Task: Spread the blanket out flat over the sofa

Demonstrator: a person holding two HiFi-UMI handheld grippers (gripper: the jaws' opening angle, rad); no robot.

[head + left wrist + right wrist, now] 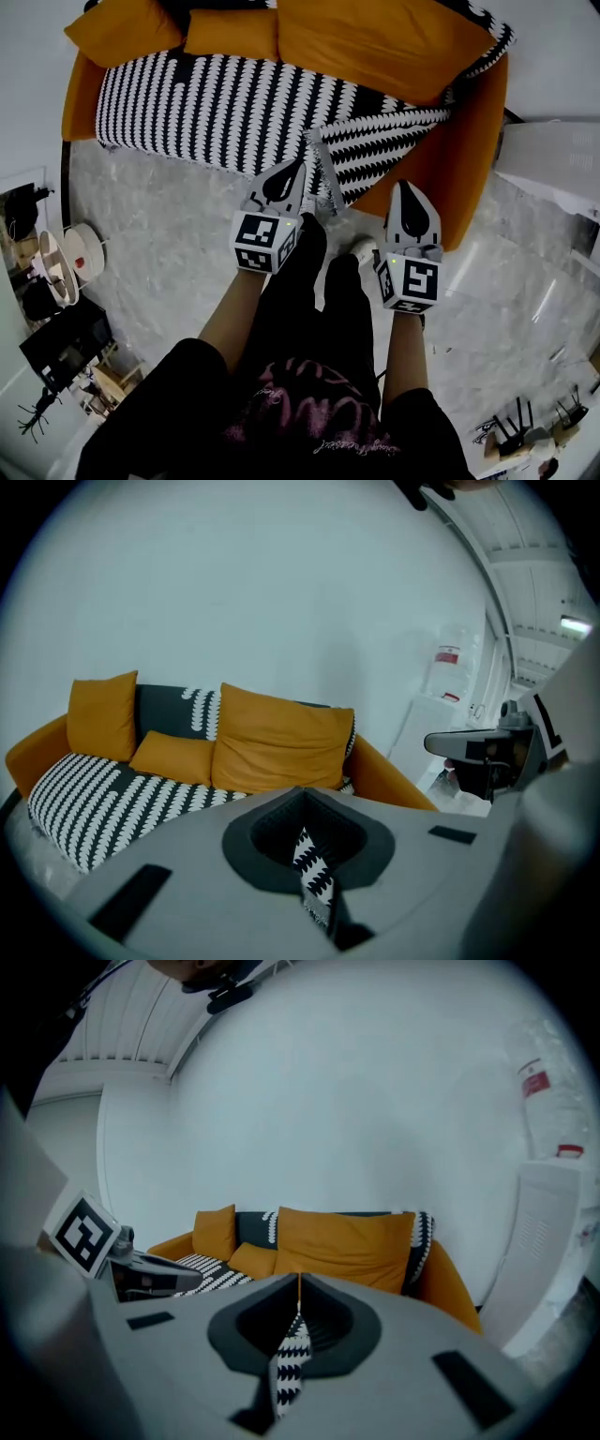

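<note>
A black-and-white patterned blanket (216, 103) lies over the seat of the orange sofa (469, 159), and its near right part hangs over the front edge. My left gripper (298, 167) is shut on a strip of the blanket (314, 874) at that hanging edge. My right gripper (403, 186) is held beside it, in front of the sofa's right end, shut on another strip of the blanket (292, 1358). In both gripper views the sofa (394, 780) (441, 1279) lies ahead, with the fabric pinched in the closed jaws.
Three orange cushions (375, 37) lean along the sofa back. The person's legs in black trousers (309, 309) stand on the marble floor just before the sofa. A low shelf with small items (61, 267) is at the left, a white cabinet (553, 159) at the right.
</note>
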